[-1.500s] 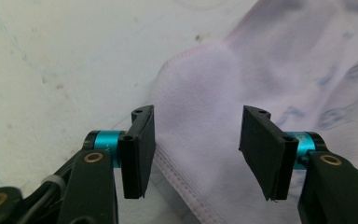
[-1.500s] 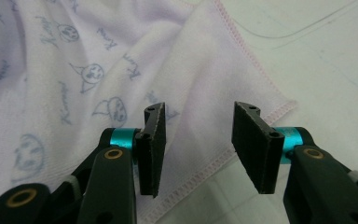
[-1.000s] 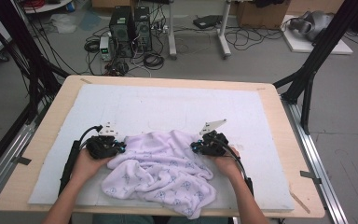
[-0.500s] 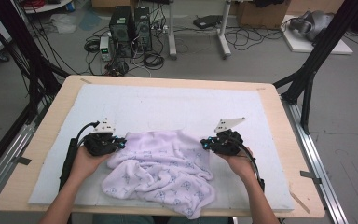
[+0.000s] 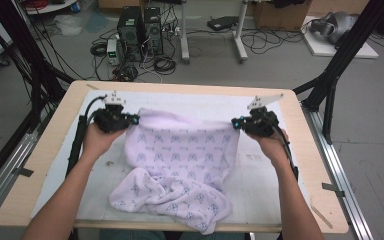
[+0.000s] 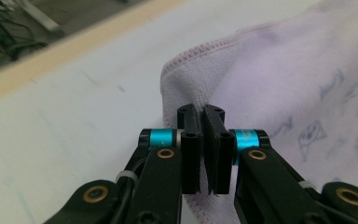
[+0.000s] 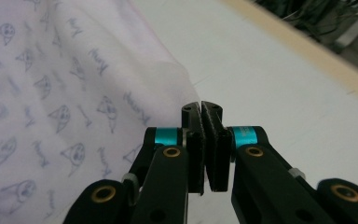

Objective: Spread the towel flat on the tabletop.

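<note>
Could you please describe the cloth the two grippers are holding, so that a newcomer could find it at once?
Start at the wooden table with its white mat. Between the left gripper and the right gripper, each shut on a top corner, hangs the towel, its lower end bunched near the front edge. It is pale lilac with small blue-grey printed figures.

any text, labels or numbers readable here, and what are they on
None can be read for certain.
Pale lilac printed towel: small script words sit between little cartoon faces, too blurred to spell out.
Black computer towers on the floor: any labels are too small to read.
White table cover: faint grey marks, not legible as text.
Left hand-held gripper and right hand-held gripper: no lettering shows on the black jaws or the blue rings.
</note>
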